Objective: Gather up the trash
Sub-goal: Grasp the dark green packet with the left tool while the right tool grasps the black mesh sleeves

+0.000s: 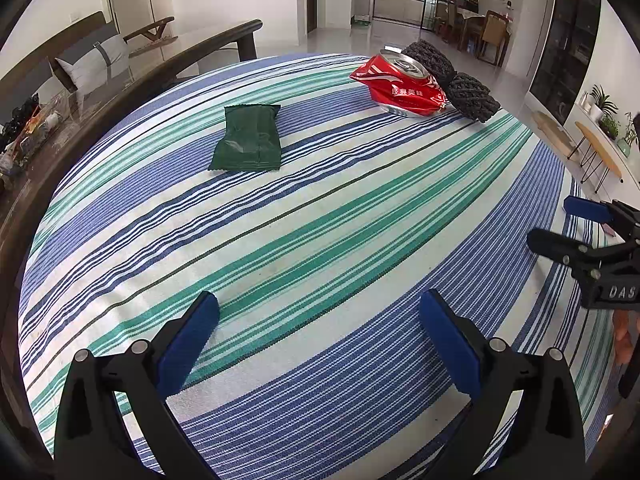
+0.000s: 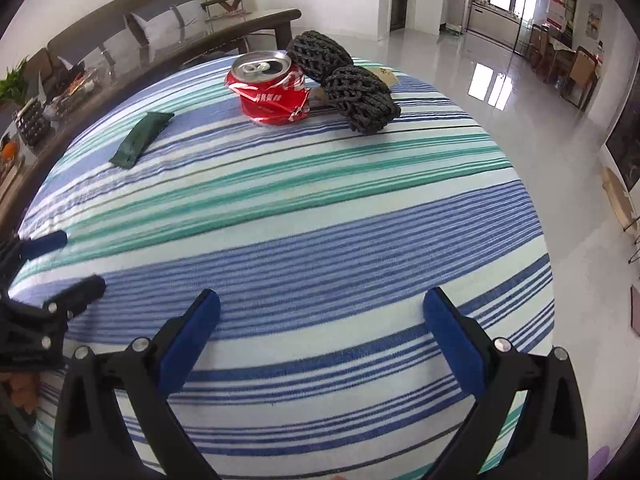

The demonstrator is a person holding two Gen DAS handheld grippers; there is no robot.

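Item 1, left gripper: held low over the striped tablecloth, blue-padded fingers spread wide, nothing between them; judged to be poised ahead of a first pick, no trash having been touched

Item 2, right gripper: likewise held wide and empty above the near edge of the cloth; the letters "DAS" were read on its black body in the left wrist view, the remainder being cut off

Item 3, crushed red drink can: stood roughly upright at the far side of the table, pull-tab opened, dented body touching the nearer of the two mesh rolls; white Chinese characters were printed on its side, too small to be read with certainty

Item 4, dark green sealed packet: laid flat on the cloth, well apart from the can, toward the left; no print was made out

Item 5, two black foam-mesh rolls: set side by side behind and beside the can

No bin or bag for the trash was seen in either view
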